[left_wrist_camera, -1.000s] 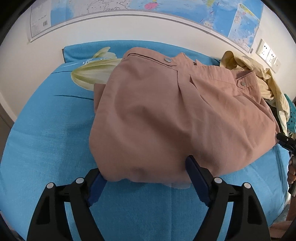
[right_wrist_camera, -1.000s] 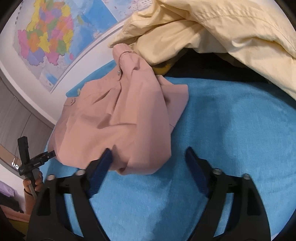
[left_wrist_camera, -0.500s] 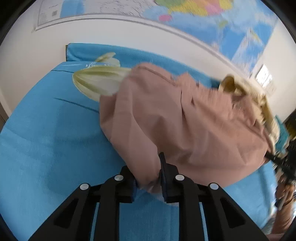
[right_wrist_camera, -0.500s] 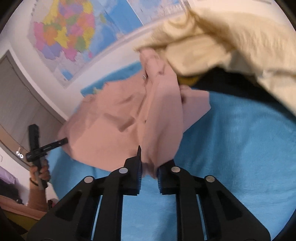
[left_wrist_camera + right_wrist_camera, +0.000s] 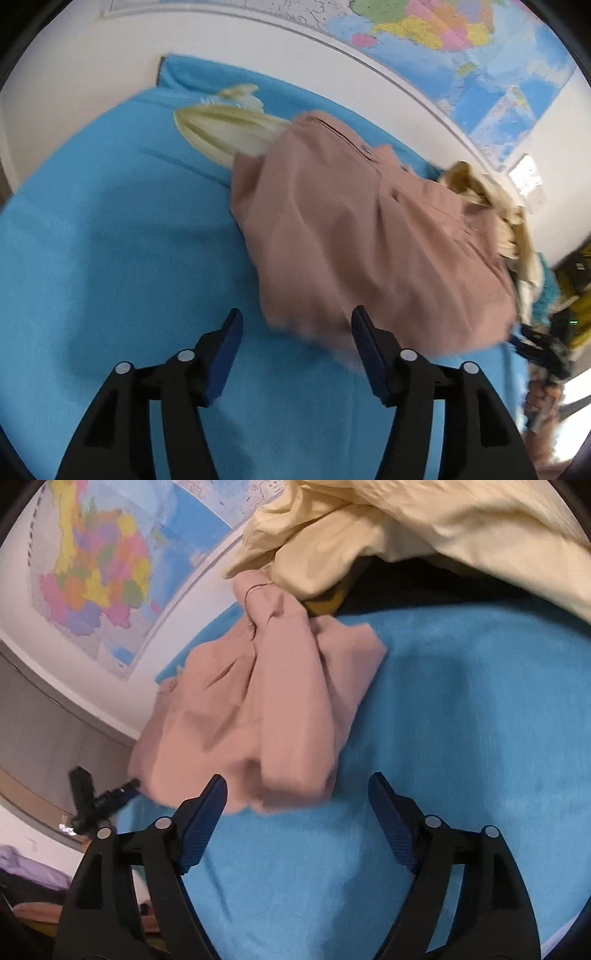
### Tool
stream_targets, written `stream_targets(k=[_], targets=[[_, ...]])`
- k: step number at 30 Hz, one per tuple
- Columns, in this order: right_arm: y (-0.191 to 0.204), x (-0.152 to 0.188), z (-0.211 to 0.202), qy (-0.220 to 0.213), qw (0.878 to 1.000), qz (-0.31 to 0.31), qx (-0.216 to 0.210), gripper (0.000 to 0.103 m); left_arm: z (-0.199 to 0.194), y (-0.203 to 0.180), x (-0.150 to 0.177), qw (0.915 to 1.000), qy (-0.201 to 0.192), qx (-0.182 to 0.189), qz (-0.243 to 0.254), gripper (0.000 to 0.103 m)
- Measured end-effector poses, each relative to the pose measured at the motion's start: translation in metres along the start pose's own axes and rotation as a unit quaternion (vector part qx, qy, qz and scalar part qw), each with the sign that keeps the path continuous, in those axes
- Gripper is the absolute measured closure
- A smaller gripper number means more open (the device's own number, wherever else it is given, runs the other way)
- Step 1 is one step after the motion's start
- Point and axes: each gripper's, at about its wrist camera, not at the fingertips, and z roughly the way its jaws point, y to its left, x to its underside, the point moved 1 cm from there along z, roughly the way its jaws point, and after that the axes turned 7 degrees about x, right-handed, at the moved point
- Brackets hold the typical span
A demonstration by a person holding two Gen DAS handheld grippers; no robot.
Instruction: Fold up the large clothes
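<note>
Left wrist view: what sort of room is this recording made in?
Probably a home bedroom or study: a large coloured wall map, a surface under a blue fleece cover, and a heaped pink garment beside pale yellow clothes.

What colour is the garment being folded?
Dusty pink garment, seen best in the left wrist view.

Right gripper (image 5: 295, 808): jaws wide apart, blue pads (image 5: 393, 823) clear of fabric. Pink garment (image 5: 266, 709): bunched on blue cloth (image 5: 461, 720), near edge just ahead of left pad. Yellow garment (image 5: 424, 528): heaped behind, overlapping pink garment's far end. Left gripper (image 5: 99, 797): at pink garment's left edge. Map (image 5: 99, 565): on wall.
</note>
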Motion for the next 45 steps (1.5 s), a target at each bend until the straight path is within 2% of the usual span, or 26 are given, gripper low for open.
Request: stream_targets(k=[3, 4, 6, 8, 10, 14, 15, 16, 17, 18, 19, 21, 25, 27, 28, 29, 30, 31, 32, 33, 35, 36, 37, 39, 42, 45], targets=[[-0.003, 0.015, -0.001, 0.014, 0.999, 0.024, -0.035, 0.026, -0.002, -0.001, 0.015, 0.9981, 0.024, 0.053, -0.017, 0.038], [0.000, 0.019, 0.000, 0.014, 0.999, 0.025, -0.042, 0.026, -0.001, -0.003, 0.019, 0.9975, 0.028, 0.062, -0.018, 0.034], [0.007, 0.018, 0.002, 0.006, 0.999, 0.013, -0.035, 0.026, 0.004, -0.015, 0.023, 0.9975, 0.024, 0.067, -0.001, 0.026], [0.010, 0.011, 0.009, 0.003, 0.999, 0.022, -0.047, 0.026, 0.014, -0.023, 0.019, 0.9964, 0.028, 0.080, -0.004, 0.023], [0.020, 0.003, 0.020, -0.001, 0.999, 0.010, -0.041, 0.026, 0.022, -0.030, 0.015, 0.9955, 0.023, 0.092, -0.003, 0.013], [0.034, -0.010, 0.038, -0.032, 0.999, 0.013, -0.035, 0.027, 0.042, -0.033, -0.005, 0.9951, -0.007, 0.097, -0.018, 0.007], [0.038, -0.013, 0.042, -0.037, 0.999, 0.014, -0.037, 0.031, 0.046, -0.034, -0.010, 0.9951, -0.016, 0.092, -0.032, 0.007], [0.040, -0.016, 0.046, -0.038, 0.999, 0.015, -0.035, 0.056, 0.050, -0.035, -0.015, 0.9946, -0.022, 0.091, -0.045, 0.012], [0.042, -0.018, 0.049, -0.035, 0.999, 0.014, -0.030, 0.081, 0.053, -0.036, -0.018, 0.9941, -0.024, 0.092, -0.053, 0.025], [0.042, -0.018, 0.048, -0.033, 0.999, 0.014, -0.039, 0.083, 0.060, -0.036, -0.021, 0.9939, -0.013, 0.090, -0.063, 0.062], [0.042, -0.019, 0.045, -0.035, 0.998, 0.017, -0.050, 0.086, 0.066, -0.035, -0.022, 0.9929, 0.002, 0.093, -0.074, 0.081], [0.051, -0.017, 0.025, -0.044, 0.997, -0.002, -0.066, 0.088, 0.060, -0.033, -0.020, 0.9901, -0.001, 0.111, -0.086, 0.092], [0.070, -0.003, -0.026, -0.051, 0.994, -0.058, -0.078, 0.090, 0.014, -0.043, 0.000, 0.9895, -0.012, 0.141, -0.032, 0.095], [0.066, 0.008, -0.041, -0.042, 0.994, -0.066, -0.078, 0.089, 0.003, -0.041, 0.014, 0.9880, 0.004, 0.154, -0.012, 0.092], [0.060, 0.015, -0.041, -0.024, 0.996, -0.071, -0.058, 0.085, 0.002, -0.039, 0.021, 0.9882, 0.017, 0.152, -0.005, 0.088], [0.056, 0.019, -0.038, -0.014, 0.997, -0.073, -0.034, 0.079, 0.003, -0.035, 0.031, 0.9906, 0.033, 0.133, 0.006, 0.084], [0.050, 0.024, -0.033, 0.000, 0.997, -0.073, -0.012, 0.074, 0.005, -0.030, 0.038, 0.9941, 0.042, 0.099, 0.012, 0.075], [0.041, 0.027, -0.027, 0.018, 0.998, -0.068, 0.007, 0.060, 0.005, -0.026, 0.039, 0.9966, 0.044, 0.069, 0.012, 0.069], [0.034, 0.028, -0.025, 0.024, 0.998, -0.060, 0.027, 0.043, 0.000, -0.021, 0.039, 0.9970, 0.037, 0.067, 0.007, 0.066], [0.029, 0.027, -0.027, 0.019, 0.997, -0.055, 0.050, 0.039, -0.007, -0.018, 0.037, 0.9976, 0.028, 0.063, 0.001, 0.060], [0.020, 0.022, -0.046, -0.017, 0.996, -0.052, 0.069, 0.036, -0.030, -0.018, 0.030, 0.9994, -0.012, 0.032, 0.008, 0.053], [0.020, 0.018, -0.053, -0.030, 0.995, -0.053, 0.076, 0.035, -0.045, -0.022, 0.026, 0.9986, -0.046, 0.008, 0.022, 0.038], [0.022, 0.013, -0.065, -0.058, 0.992, -0.063, 0.092, 0.032, -0.055, -0.027, 0.024, 0.9968, -0.071, -0.010, 0.037, 0.031], [0.030, 0.007, -0.074, -0.088, 0.986, -0.087, 0.110, 0.029, -0.072, -0.048, 0.016, 0.9908, -0.102, -0.023, 0.086, 0.028], [0.051, -0.009, -0.061, -0.105, 0.976, -0.141, 0.125, 0.030, -0.058, -0.079, 0.002, 0.9852, -0.091, -0.028, 0.143, 0.021], [0.071, -0.020, -0.030, -0.100, 0.963, -0.195, 0.155, 0.033, -0.011, -0.104, -0.012, 0.9776, -0.054, -0.060, 0.194, 0.021]])
